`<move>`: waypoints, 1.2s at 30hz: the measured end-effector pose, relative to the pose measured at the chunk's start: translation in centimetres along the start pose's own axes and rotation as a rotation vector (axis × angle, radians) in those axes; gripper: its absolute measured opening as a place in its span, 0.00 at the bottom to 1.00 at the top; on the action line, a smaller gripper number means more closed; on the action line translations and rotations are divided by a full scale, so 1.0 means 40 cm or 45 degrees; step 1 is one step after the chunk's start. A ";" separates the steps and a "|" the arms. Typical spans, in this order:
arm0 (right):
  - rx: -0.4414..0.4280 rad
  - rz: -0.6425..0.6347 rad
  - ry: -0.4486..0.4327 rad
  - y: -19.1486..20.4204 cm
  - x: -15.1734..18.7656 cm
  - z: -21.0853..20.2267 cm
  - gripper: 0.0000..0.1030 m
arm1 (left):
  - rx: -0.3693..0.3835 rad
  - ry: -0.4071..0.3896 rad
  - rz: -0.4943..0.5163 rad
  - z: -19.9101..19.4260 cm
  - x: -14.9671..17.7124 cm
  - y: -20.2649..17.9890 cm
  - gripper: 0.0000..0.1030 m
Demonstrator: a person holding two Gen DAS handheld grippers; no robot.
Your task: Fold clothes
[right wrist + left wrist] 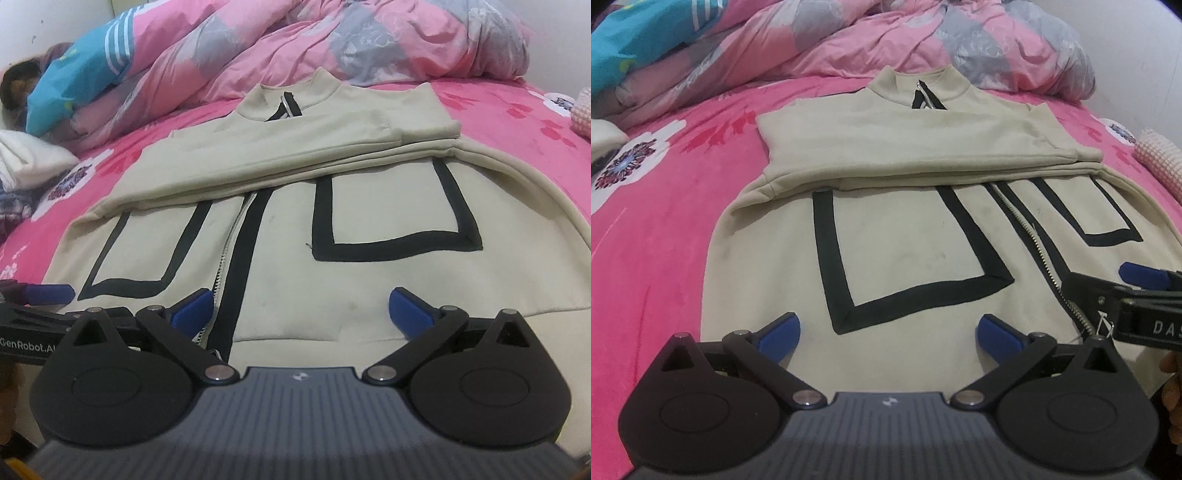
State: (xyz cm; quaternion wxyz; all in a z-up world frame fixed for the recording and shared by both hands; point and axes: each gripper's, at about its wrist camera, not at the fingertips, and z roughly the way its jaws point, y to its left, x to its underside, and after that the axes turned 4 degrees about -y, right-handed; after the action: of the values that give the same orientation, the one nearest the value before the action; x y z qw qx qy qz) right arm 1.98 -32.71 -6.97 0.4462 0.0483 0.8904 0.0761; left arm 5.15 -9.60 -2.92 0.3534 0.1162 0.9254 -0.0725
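Blue pads on both tools, jaws spread wide, nothing gripped. Left tool (pixel 888 334) hovers over the near hem of the beige jacket (pixel 905 254), on the panel left of the zipper (pixel 1039 254); its pads stand apart with only flat fabric between them. Right tool (pixel 301 308) hovers over the same near hem, its left pad just over the zipper (pixel 227 254), its right pad over the panel to the zipper's right (released too, no cloth pinched). Each tool shows at the edge of the other's view, side by side above the hem.

Jacket lies flat, front up, on the pink bed sheet (pixel 665 206), collar (pixel 918 86) at the far end. Both sleeves are folded across the chest in a stacked band (pixel 923 147) beyond the black rectangle outlines (pixel 908 254) either side of the zipper. Beyond the collar, a rumpled pink and grey quilt (pixel 923 33). Far left of the jacket, a blue striped cloth (pixel 85 70) and a white bundle (pixel 29 155). A fingertip (pixel 1171 363) shows at the right edge, near the hem.
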 end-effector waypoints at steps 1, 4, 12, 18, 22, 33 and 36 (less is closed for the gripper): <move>-0.001 -0.001 -0.005 -0.001 0.001 -0.001 0.99 | 0.001 0.007 0.000 0.002 -0.002 0.001 1.00; 0.002 -0.034 0.018 0.005 -0.007 0.002 0.99 | -0.017 0.020 0.002 0.004 -0.004 -0.005 1.00; -0.004 -0.090 0.069 0.014 -0.060 -0.006 0.99 | -0.057 0.058 -0.026 0.012 -0.015 -0.014 1.00; 0.014 -0.144 0.028 0.006 -0.077 0.014 0.99 | -0.076 0.071 -0.039 0.013 -0.018 -0.018 1.00; 0.021 -0.207 0.054 0.001 -0.044 0.056 0.99 | -0.083 0.079 -0.042 0.014 -0.019 -0.020 1.00; 0.017 -0.218 0.050 0.005 -0.038 0.050 0.99 | -0.107 0.090 -0.044 0.019 -0.021 -0.028 1.00; 0.022 -0.222 0.045 0.007 -0.034 0.051 0.99 | -0.112 0.091 -0.043 0.019 -0.021 -0.029 1.00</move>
State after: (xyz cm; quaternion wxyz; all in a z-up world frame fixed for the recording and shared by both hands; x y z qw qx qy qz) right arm 4.44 -32.46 -7.04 0.4350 -0.0268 0.8995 0.0300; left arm 5.94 -11.00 -2.85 0.3236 0.0873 0.9416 -0.0337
